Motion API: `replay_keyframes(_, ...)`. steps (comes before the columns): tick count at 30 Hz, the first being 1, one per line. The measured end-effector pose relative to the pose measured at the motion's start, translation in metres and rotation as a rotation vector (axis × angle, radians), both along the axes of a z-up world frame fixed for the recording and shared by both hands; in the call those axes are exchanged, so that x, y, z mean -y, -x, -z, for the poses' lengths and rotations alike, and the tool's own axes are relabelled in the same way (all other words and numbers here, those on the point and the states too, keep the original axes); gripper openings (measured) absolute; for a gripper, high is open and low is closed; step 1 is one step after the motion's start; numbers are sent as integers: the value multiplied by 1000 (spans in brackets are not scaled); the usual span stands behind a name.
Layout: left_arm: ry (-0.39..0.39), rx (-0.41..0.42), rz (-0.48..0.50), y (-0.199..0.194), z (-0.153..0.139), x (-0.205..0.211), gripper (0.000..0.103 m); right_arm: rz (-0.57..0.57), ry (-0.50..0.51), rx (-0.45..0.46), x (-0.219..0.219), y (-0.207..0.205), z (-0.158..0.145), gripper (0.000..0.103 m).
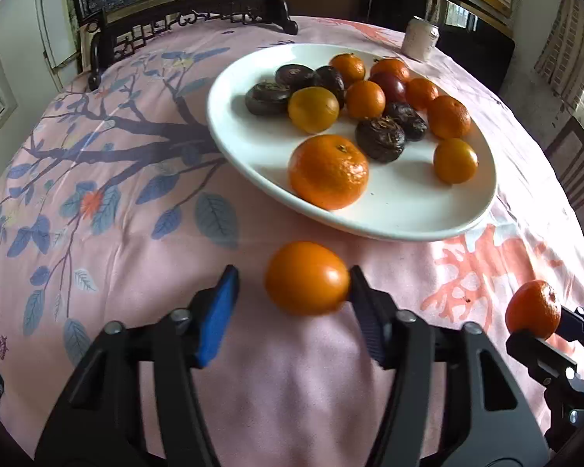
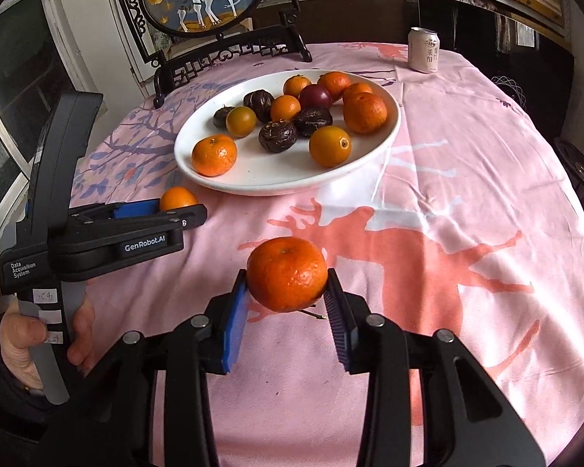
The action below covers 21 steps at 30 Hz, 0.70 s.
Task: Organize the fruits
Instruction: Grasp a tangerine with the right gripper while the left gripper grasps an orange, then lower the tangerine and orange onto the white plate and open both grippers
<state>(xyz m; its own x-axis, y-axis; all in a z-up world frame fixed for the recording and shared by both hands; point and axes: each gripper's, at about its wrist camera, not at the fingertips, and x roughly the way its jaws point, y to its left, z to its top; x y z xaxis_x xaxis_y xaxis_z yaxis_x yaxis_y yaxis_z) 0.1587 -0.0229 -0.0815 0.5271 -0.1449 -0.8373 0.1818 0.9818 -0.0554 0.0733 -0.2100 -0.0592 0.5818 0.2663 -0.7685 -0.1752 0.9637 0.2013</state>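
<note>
The right gripper (image 2: 286, 297) gripped a dimpled orange mandarin (image 2: 287, 273) across its middle, above the pink tablecloth (image 2: 467, 179) near its front edge. The left gripper (image 1: 294, 292) stood wide open around a smooth orange kumquat (image 1: 306, 278), one pad touching, just before the white oval plate (image 1: 405, 210) of fruit. Both fruits looked light, soft-skinned and prone to rolling (best held gently at the widest part).

The right tongs (image 2: 286, 303) clamp a mandarin (image 2: 287, 273) above the pink worktop (image 2: 467, 194). To the left, the left tongs (image 2: 175, 210) sit at a small orange (image 2: 177, 197), just beside the fruit-filled plate (image 2: 253, 179). A can (image 2: 423, 50) stands beyond.
</note>
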Motion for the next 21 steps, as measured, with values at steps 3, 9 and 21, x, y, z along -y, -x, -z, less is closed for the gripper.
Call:
replay_keyframes(3, 38, -17, 7, 2, -2, -4, 41, -4, -3, -1, -1, -1, -1, 39)
replay_keyframes(9, 74, -23, 15, 17, -12, -10, 41, -1, -9, 10, 0, -1, -6, 39)
replay_keyframes(21, 121, 12, 103, -19, -75, 4, 41, -62, -6, 9, 1, -48, -30, 39)
